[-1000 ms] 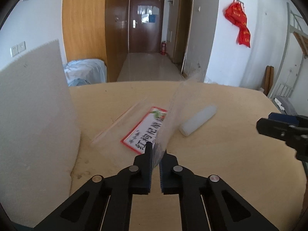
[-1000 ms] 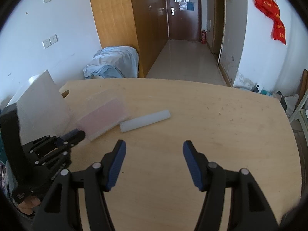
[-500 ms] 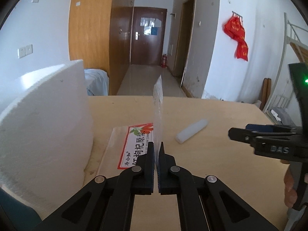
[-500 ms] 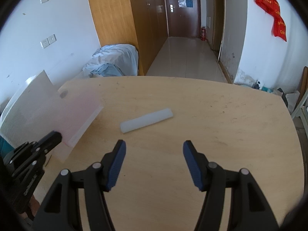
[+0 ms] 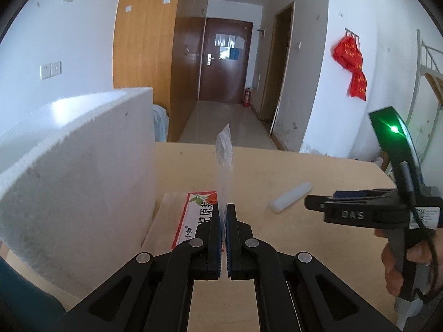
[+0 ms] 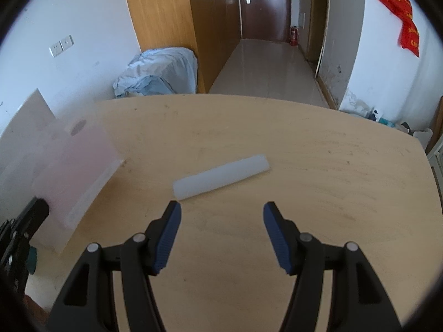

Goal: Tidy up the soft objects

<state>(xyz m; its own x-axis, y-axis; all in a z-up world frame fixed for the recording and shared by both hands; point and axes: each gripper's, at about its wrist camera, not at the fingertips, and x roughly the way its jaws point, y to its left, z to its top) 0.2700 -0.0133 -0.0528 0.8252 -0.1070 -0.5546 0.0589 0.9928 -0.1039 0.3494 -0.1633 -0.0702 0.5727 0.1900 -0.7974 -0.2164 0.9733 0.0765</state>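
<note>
Two grippers at work: my left gripper (image 5: 223, 215) pinches a clear plastic bag (image 5: 223, 163) upright at 12 o'clock, while my right gripper (image 6: 221, 221) hangs open before the white foam roll (image 6: 221, 177) on the table (image 6: 332, 166). I'd close squarely across the roll's middle, gently.

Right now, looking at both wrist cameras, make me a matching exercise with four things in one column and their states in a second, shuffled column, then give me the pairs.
Things
1. left gripper
2. right gripper
3. white foam roll
4. white foam block

States
A. lying flat on the table, untouched
B. open, holding nothing
C. standing at the table's left side
D. shut on a clear plastic bag

Pairs: 1-D, 2-B, 3-A, 4-C
</note>
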